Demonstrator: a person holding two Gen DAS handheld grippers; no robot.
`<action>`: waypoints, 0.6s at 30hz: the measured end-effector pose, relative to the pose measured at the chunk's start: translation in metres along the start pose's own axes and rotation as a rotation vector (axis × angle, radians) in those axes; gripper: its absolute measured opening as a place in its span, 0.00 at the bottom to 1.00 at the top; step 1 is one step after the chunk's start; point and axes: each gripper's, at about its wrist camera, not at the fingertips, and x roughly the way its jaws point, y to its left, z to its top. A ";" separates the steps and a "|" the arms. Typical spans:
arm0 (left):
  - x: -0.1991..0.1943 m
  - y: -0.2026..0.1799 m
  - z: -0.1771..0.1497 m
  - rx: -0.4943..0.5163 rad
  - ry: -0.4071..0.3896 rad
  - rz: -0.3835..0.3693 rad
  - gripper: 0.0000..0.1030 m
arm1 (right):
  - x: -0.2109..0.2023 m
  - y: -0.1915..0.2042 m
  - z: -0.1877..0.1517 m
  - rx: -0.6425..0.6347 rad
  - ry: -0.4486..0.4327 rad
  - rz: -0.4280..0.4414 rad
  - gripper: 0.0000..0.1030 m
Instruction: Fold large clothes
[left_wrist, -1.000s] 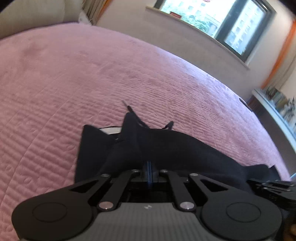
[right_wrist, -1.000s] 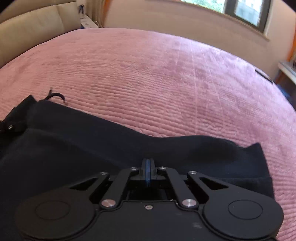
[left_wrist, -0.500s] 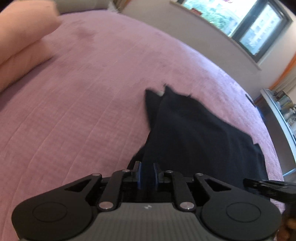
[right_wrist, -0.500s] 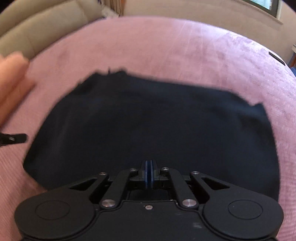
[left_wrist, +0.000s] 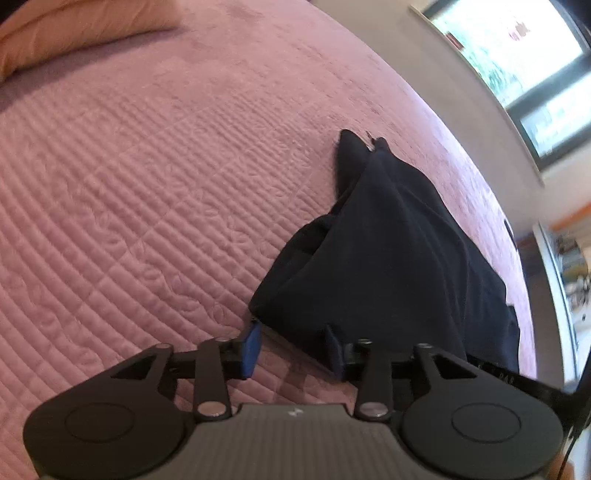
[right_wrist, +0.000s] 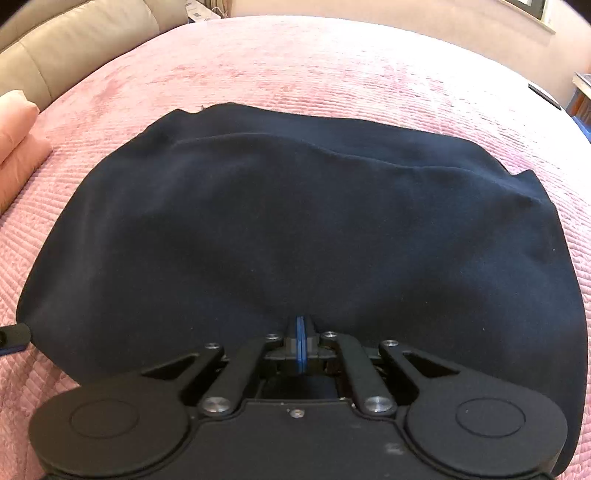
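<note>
A dark navy garment (right_wrist: 295, 221) lies folded on the pink quilted bed; in the left wrist view the garment (left_wrist: 388, 251) stretches away to the right. My left gripper (left_wrist: 293, 347) is open, its blue pads apart, at the garment's near left corner, with the cloth's edge lying just beyond the jaws. My right gripper (right_wrist: 300, 343) is shut on the garment's near edge. The tip of the left gripper shows at the left edge of the right wrist view (right_wrist: 13, 338).
The pink quilted bedspread (left_wrist: 147, 184) extends all around. A peach pillow (left_wrist: 74, 26) lies at the far left, also in the right wrist view (right_wrist: 16, 136). A beige headboard (right_wrist: 74, 48), a window (left_wrist: 517, 55) and a shelf (left_wrist: 565, 277) lie beyond the bed.
Both grippers carried the garment's edge back over itself and down onto the bed. My left gripper has opened and released the cloth; the right stays shut.
</note>
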 end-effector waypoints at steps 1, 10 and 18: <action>0.001 0.001 -0.001 -0.014 -0.018 0.012 0.42 | 0.000 0.000 -0.001 0.001 -0.008 0.001 0.01; 0.020 0.018 -0.009 -0.194 -0.075 -0.111 0.49 | -0.009 -0.005 -0.008 0.011 -0.027 0.020 0.01; 0.040 0.019 -0.009 -0.222 -0.128 -0.191 0.50 | -0.015 -0.017 -0.016 0.048 -0.072 0.072 0.01</action>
